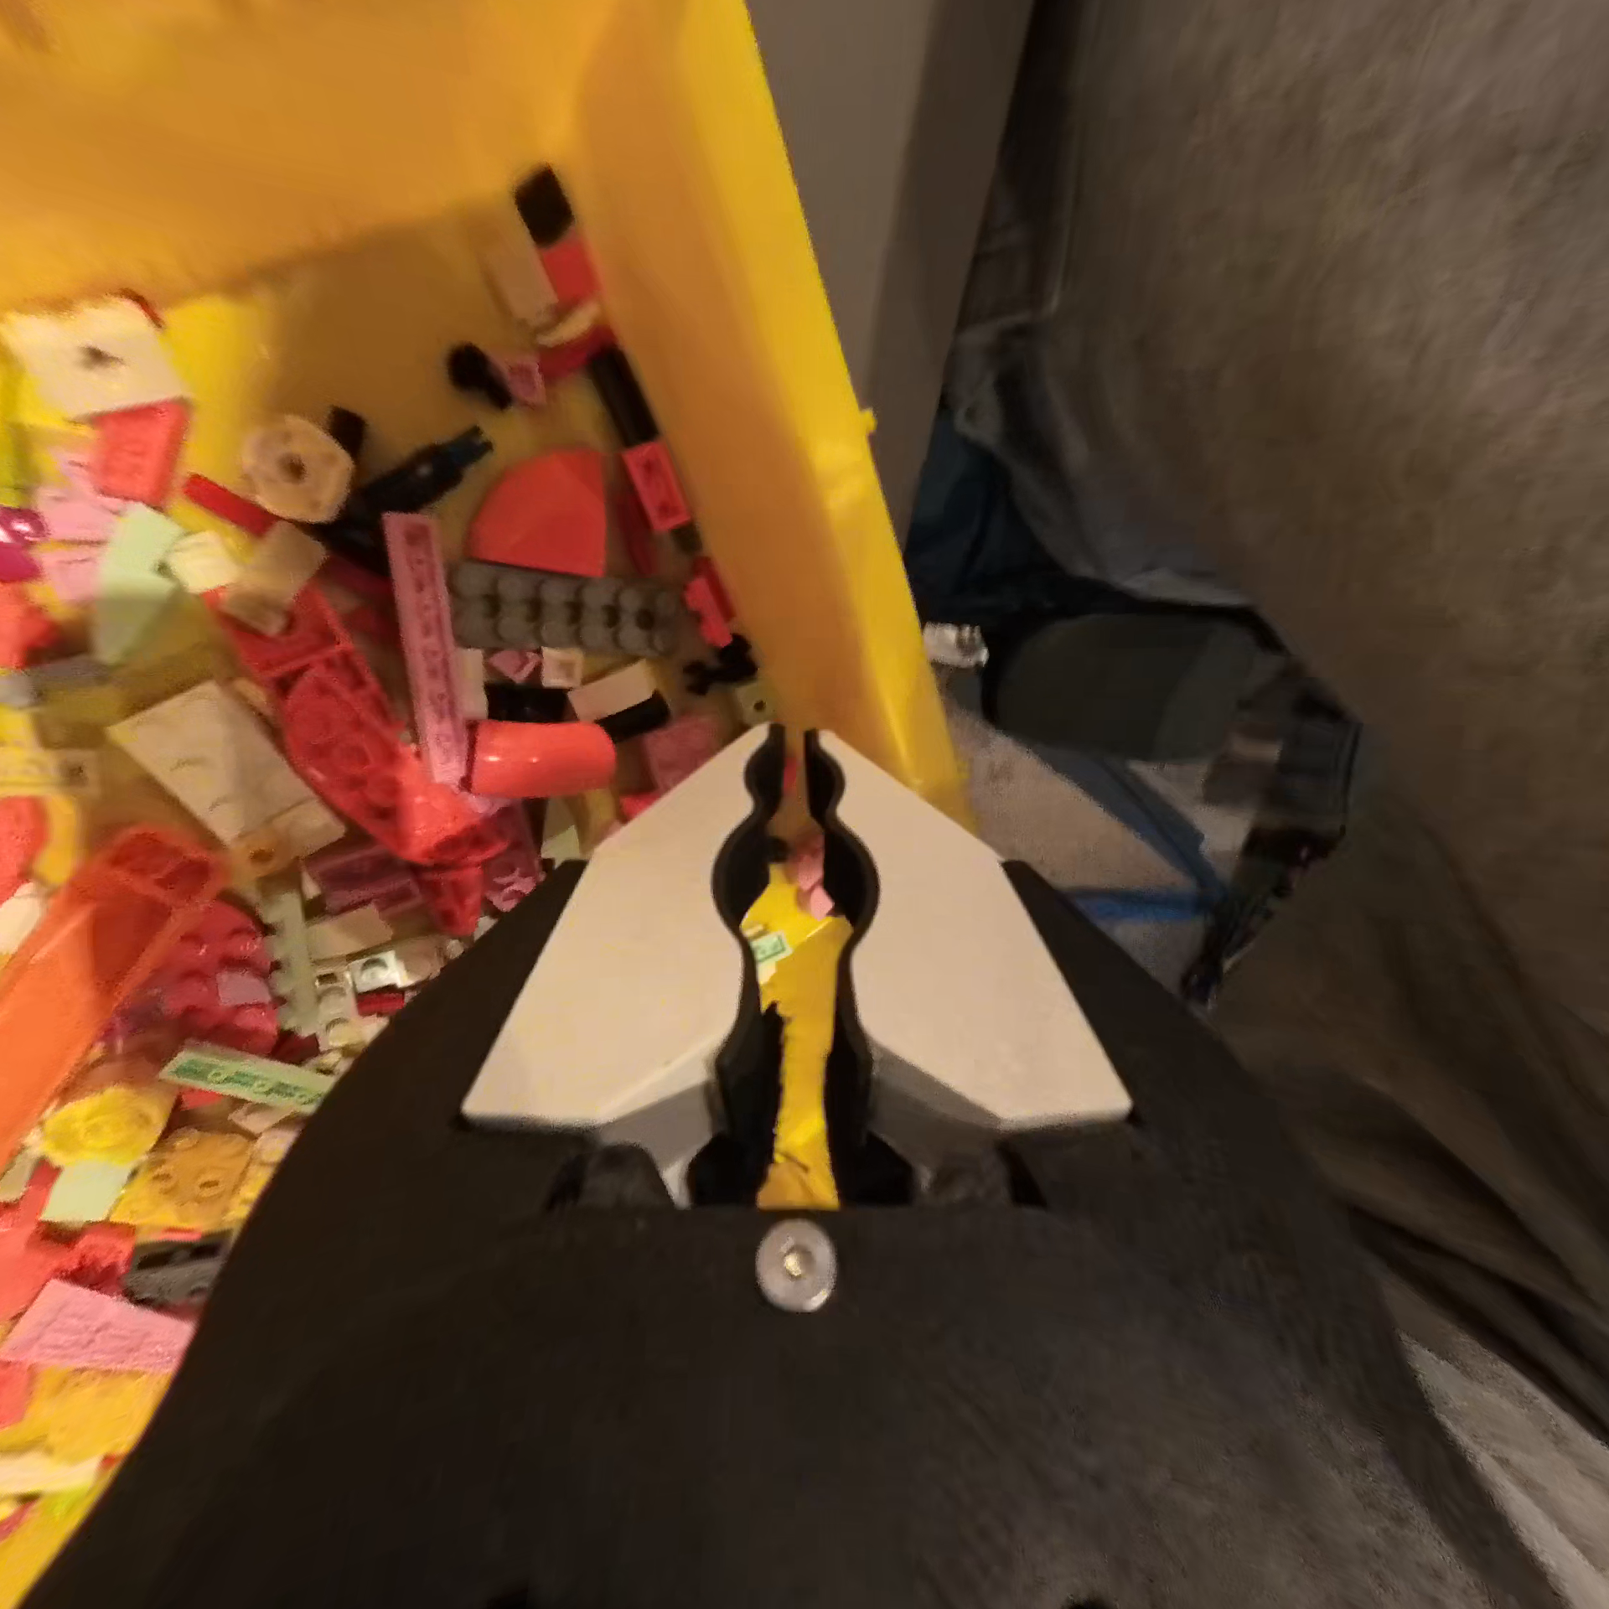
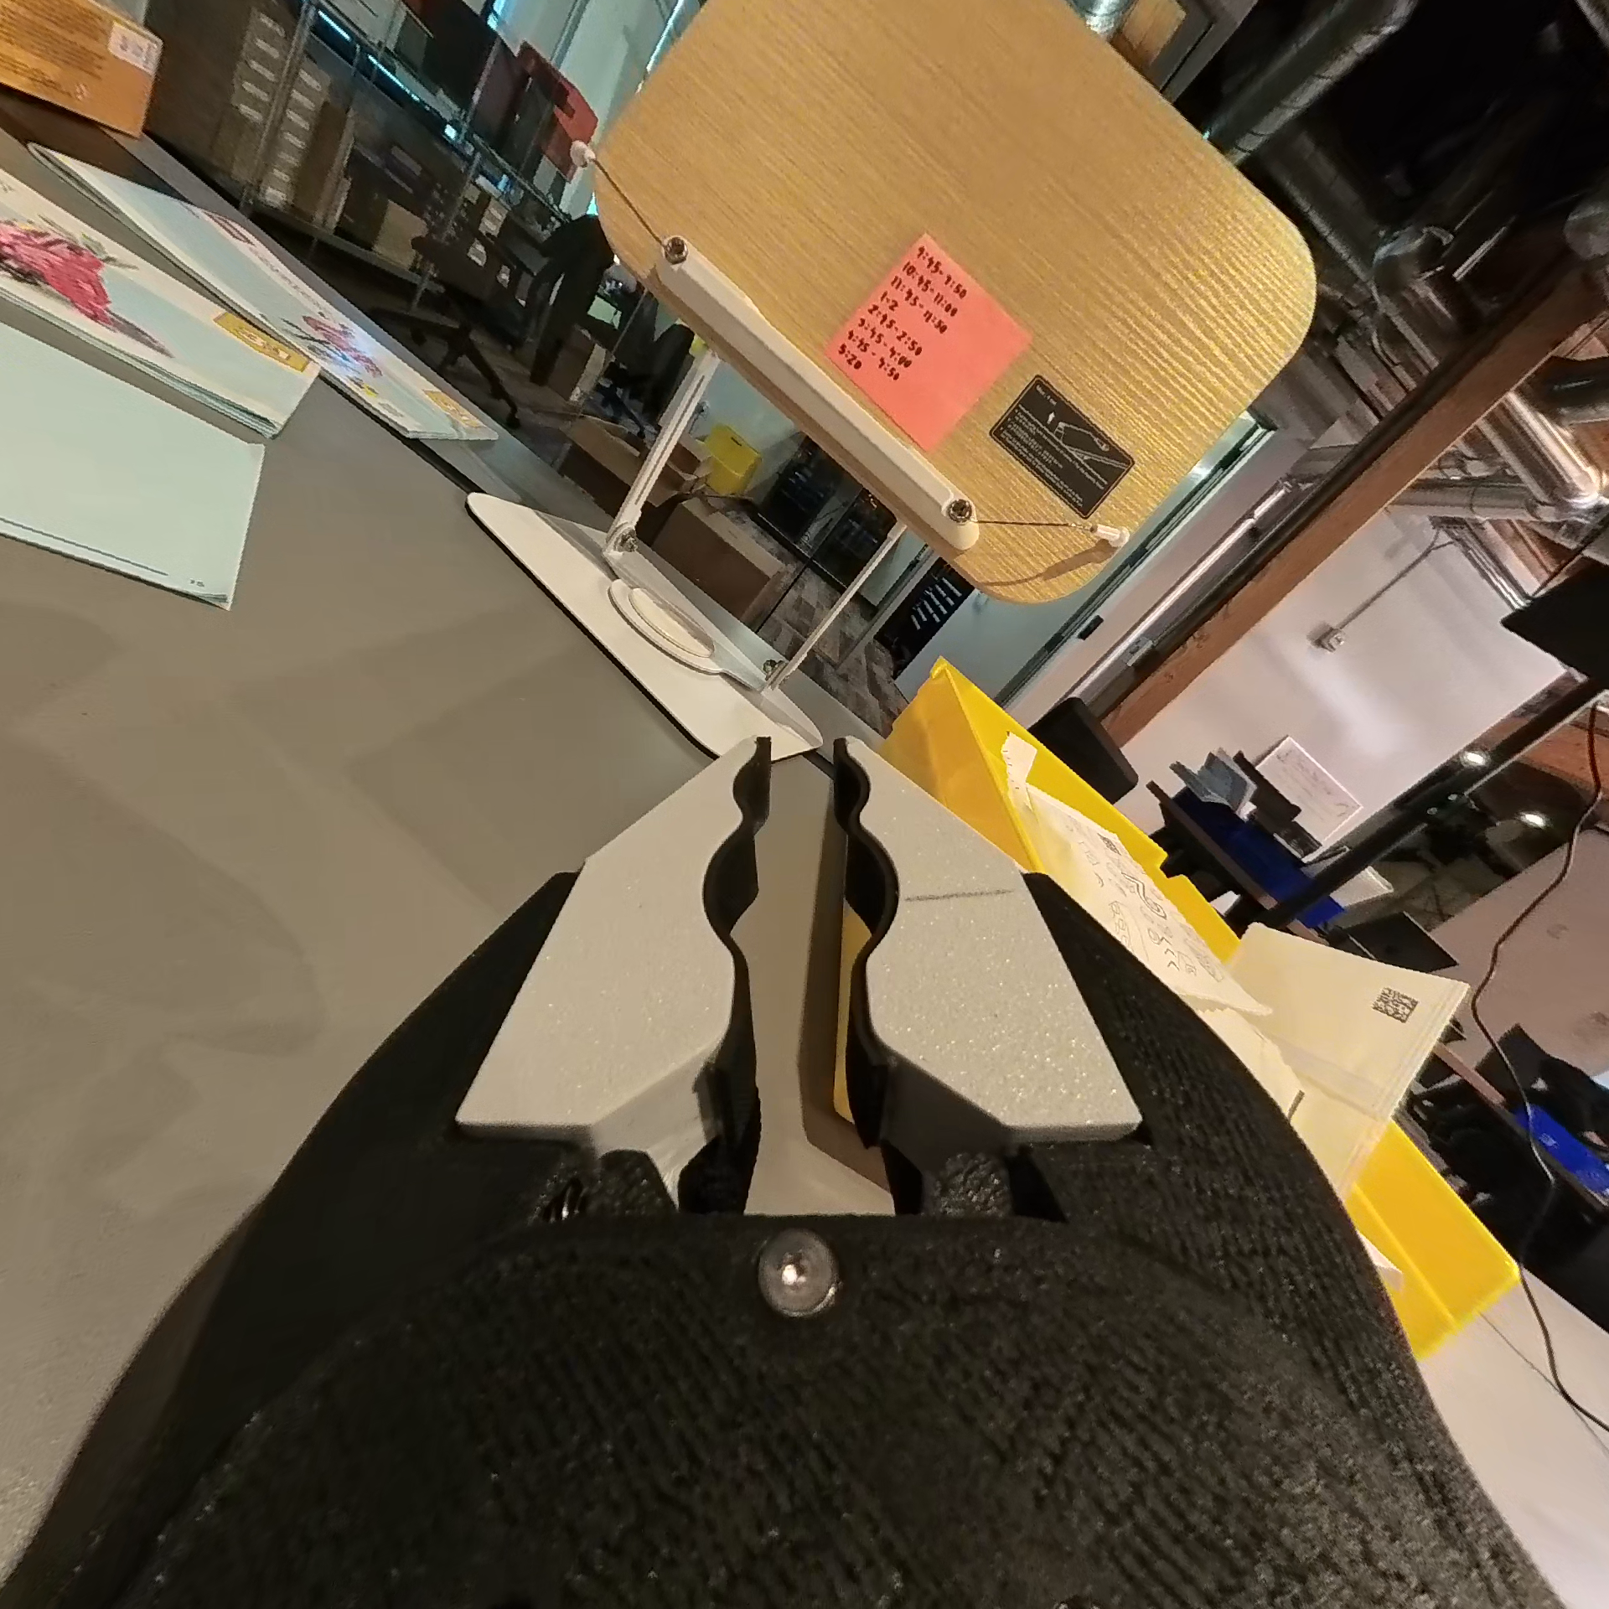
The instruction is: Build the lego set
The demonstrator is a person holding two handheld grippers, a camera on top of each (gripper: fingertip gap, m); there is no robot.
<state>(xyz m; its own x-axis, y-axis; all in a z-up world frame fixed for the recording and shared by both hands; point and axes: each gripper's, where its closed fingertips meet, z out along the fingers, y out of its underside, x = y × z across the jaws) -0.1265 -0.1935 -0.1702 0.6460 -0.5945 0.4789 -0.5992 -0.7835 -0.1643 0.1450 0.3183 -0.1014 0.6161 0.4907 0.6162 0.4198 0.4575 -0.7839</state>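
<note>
In the left wrist view a yellow bin (image 1: 696,261) holds several loose lego pieces, mostly red, pink, white and yellow, among them a grey studded plate (image 1: 566,614) and a red curved piece (image 1: 544,757). My left gripper (image 1: 791,738) hangs over the bin's right corner. Its jaws are almost together on a thin red piece (image 1: 789,770), of which only a sliver shows. In the right wrist view my right gripper (image 2: 801,749) is empty above the grey table (image 2: 261,784) near its far edge, with its jaws a narrow gap apart.
Instruction booklets (image 2: 131,348) lie on the table at the left. A desk lamp with a wooden shade (image 2: 958,218) stands on a white base (image 2: 566,557) ahead. A second yellow bin (image 2: 984,784) with paper bags sits to the right. Grey fabric (image 1: 1306,435) hangs beside the lego bin. The gap from one gripper's tips to the other's is roughly 60 cm.
</note>
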